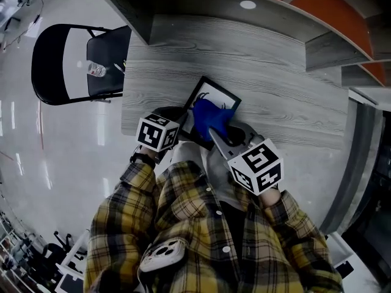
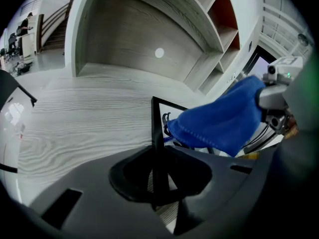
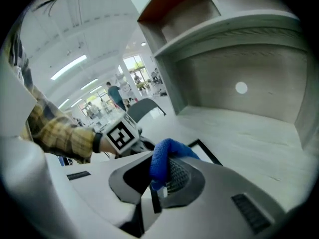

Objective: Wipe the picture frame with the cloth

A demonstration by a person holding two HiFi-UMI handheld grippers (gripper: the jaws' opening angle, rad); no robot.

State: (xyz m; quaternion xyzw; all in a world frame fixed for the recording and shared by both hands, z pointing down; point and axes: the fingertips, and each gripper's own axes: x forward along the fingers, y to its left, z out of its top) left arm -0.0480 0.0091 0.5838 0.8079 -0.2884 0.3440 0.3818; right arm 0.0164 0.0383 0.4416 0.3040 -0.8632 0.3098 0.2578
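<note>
So, by my count: one picture frame [image 1: 212, 94], one blue cloth [image 1: 211, 118], two grippers, and one person in a yellow plaid shirt [image 1: 183, 224] holding them over a grey wood-grain table [image 1: 275, 72].

With the picture frame as the landmark, it sits at the near edge of the table, close to the person. It is a black rectangle around a white picture with dark marks. Its long axis runs away from the person and leans a little to their right, so one corner points toward the back of the table. I cannot tell whether it lies flat or is tipped up.

The left gripper [image 1: 178, 122] is at the frame's near left side. In the left gripper view its jaws [image 2: 158, 183] are closed on the frame's thin black edge [image 2: 156, 133], which stands up between them.

The right gripper [image 1: 217, 133] comes in from the frame's near right side. In the right gripper view its jaws [image 3: 157, 183] are pinched on a fold of the cloth [image 3: 162, 158], with a corner of the frame [image 3: 207, 151] just beyond. The cloth [image 2: 224, 121] bunches over the frame's face and covers its near half.

Well to the left of the frame, off the table, stands one black folding chair [image 1: 52, 66] with one bottle [image 1: 96, 71] on its seat. Beyond the frame's far end a shelf unit [image 1: 330, 17] with orange panels rises at the back of the table.
</note>
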